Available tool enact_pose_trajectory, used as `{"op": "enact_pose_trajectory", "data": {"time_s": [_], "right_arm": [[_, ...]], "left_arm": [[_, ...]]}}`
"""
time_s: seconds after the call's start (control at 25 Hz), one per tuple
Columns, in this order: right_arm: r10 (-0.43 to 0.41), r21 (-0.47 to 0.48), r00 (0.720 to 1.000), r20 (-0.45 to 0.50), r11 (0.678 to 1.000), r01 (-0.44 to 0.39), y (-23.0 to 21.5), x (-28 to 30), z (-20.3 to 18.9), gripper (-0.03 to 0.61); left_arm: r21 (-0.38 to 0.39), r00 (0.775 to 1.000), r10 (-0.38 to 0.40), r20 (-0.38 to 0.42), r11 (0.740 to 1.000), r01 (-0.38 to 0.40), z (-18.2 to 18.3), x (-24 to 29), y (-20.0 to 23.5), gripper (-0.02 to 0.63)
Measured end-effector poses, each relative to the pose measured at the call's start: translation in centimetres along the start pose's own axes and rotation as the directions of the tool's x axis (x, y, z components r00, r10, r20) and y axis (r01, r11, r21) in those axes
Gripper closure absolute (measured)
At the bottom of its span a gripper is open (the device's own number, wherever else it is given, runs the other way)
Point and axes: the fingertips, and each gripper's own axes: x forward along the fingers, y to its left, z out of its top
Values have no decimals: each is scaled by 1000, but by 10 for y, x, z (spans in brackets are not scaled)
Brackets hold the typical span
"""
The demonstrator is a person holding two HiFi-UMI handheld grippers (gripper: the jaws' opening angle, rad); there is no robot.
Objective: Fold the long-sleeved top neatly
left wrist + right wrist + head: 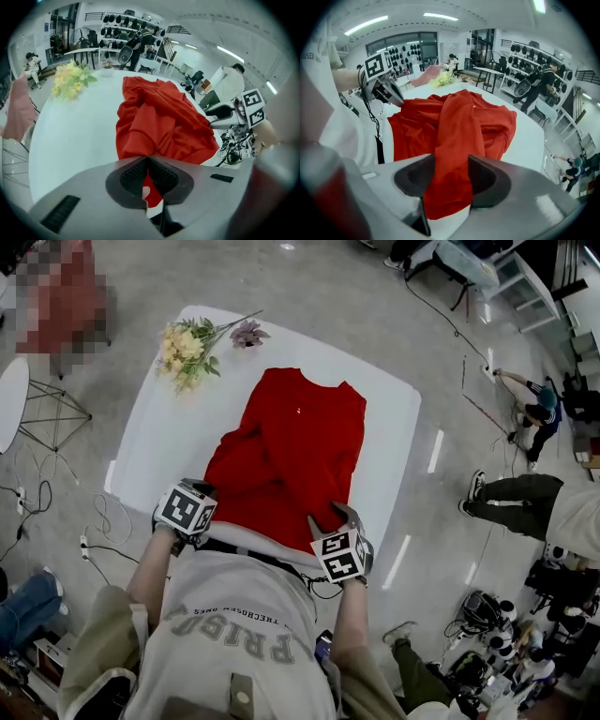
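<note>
The red long-sleeved top (295,446) lies on the white table (159,437), collar away from me, with both sleeves folded across its body. At the near left corner of the hem, my left gripper (204,491) is shut, and its own view shows a sliver of red cloth caught between the jaws (149,161). My right gripper (331,518) hangs over the near right part of the hem. It stands open (451,176), red cloth showing in the gap below, apart from the pads. Each gripper view also shows the other gripper: the right gripper (213,117), the left gripper (391,96).
A bunch of yellow flowers (192,348) lies at the table's far left corner. People (525,502) sit and stand on the floor to the right among gear and cables. A small round table (9,399) stands at the left.
</note>
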Motion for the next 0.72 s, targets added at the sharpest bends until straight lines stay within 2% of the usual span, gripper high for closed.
{"op": "enact_pose_trajectory", "data": {"time_s": [0.08,0.12,0.16,0.2,0.28,0.4,0.44,0.48,0.56,0.6,0.64,0.68,0.72], "right_arm": [[14,-26,1000,-26,1000,-15,-4,8,-4,371],[18,-43,999,-35,999,-20,-7,9,-5,371],[21,-58,999,-36,998,-23,-9,9,-4,371],[24,-66,999,-26,997,-26,-12,6,-1,371],[35,-63,999,26,997,-33,-22,-2,13,371],[49,-41,992,119,998,-44,-45,-2,45,371],[49,-46,990,133,998,-43,-54,4,56,371],[47,-62,989,138,997,-39,-63,12,66,371],[44,-117,992,117,993,-30,-79,31,82,371],[47,-147,994,98,989,-32,-86,41,88,371],[57,-172,996,73,984,-44,-92,50,92,371],[78,-188,996,39,980,-69,-97,59,93,371],[106,-197,994,-6,975,-105,-100,67,89,370]], "left_arm": [[16,999,23,-45,1000,-22,-10,9,2,591],[39,997,39,-66,999,-36,-14,8,4,548],[67,995,56,-78,996,-51,-19,3,6,455],[97,995,72,-70,993,-65,-22,-5,8,388],[166,996,89,11,982,-90,-13,-27,8,356],[307,979,30,203,947,-92,45,-38,-17,356],[372,969,-8,245,924,-87,69,-31,-33,354],[449,963,-37,266,889,-90,92,-20,-49,336],[606,965,-42,259,785,-128,133,9,-72,290],[667,971,-27,237,731,-143,148,24,-77,274],[709,979,-10,203,691,-141,160,40,-77,261],[732,987,2,160,671,-119,167,54,-73,255],[737,994,5,107,671,-82,169,67,-66,248]]}}
